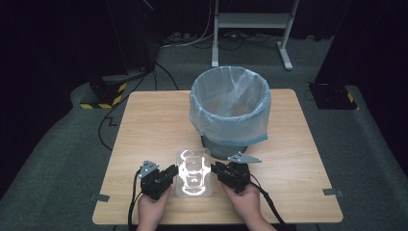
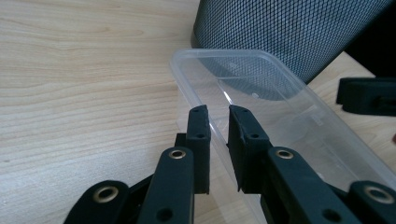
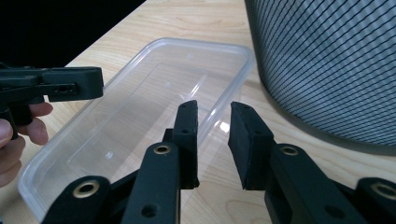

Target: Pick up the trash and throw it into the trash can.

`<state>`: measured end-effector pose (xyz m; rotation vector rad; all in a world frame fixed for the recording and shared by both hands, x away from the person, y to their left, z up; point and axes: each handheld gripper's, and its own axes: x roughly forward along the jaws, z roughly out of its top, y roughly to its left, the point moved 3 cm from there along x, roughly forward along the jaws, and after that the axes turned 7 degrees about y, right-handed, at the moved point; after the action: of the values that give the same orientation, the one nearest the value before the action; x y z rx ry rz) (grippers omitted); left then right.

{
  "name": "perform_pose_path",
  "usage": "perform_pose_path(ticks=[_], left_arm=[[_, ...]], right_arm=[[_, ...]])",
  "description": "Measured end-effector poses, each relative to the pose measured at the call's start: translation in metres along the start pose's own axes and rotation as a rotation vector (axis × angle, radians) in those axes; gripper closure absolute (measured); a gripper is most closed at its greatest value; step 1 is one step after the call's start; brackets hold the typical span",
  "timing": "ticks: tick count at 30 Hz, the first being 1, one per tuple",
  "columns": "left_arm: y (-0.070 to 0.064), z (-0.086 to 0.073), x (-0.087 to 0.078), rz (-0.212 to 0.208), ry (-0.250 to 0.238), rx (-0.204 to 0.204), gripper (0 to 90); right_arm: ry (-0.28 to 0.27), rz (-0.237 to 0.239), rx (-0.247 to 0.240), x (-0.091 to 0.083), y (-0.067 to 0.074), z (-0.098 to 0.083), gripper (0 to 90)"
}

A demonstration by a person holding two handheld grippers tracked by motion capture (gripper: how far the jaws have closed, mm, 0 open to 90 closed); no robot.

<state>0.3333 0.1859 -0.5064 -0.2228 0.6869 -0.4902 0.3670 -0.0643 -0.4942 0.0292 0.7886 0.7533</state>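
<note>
A clear, empty plastic container (image 1: pixel 194 179) lies on the wooden table (image 1: pixel 144 125) near its front edge, just before the bin. My left gripper (image 1: pixel 174 172) is at the container's left side and my right gripper (image 1: pixel 215 169) at its right side. In the left gripper view the jaws (image 2: pixel 218 112) stand slightly apart, astride the container's (image 2: pixel 280 107) near rim. In the right gripper view the jaws (image 3: pixel 215 106) are open wider, with the container's (image 3: pixel 140 107) rim between them. Neither pair presses on the plastic.
A mesh waste bin (image 1: pixel 230 108) lined with a pale blue bag stands mid-table right behind the container, close to both grippers. A person's hands (image 1: pixel 154 209) hold the grippers from the front edge. A white stand's feet (image 1: pixel 250 29) and cables lie on the floor beyond.
</note>
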Motion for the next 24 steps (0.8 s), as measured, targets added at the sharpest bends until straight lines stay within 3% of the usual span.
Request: perform_pose_path(ticks=[9, 15, 20, 24], left_arm=[[0.006, 0.000, 0.000, -0.098, 0.005, -0.082, 78.6], [0.011, -0.001, 0.000, -0.142, 0.013, -0.124, 76.4], [0.013, -0.005, 0.004, -0.176, 0.027, -0.161, 75.8], [0.013, -0.004, 0.004, -0.194, 0.034, -0.185, 76.5]], right_arm=[[0.014, 0.067, 0.089, 0.007, -0.002, -0.001, 74.1], [0.038, 0.143, 0.191, 0.010, -0.008, -0.003, 74.1], [0.056, 0.230, 0.302, 0.013, -0.016, -0.006, 74.6], [0.067, 0.244, 0.316, 0.012, -0.018, -0.005, 75.5]])
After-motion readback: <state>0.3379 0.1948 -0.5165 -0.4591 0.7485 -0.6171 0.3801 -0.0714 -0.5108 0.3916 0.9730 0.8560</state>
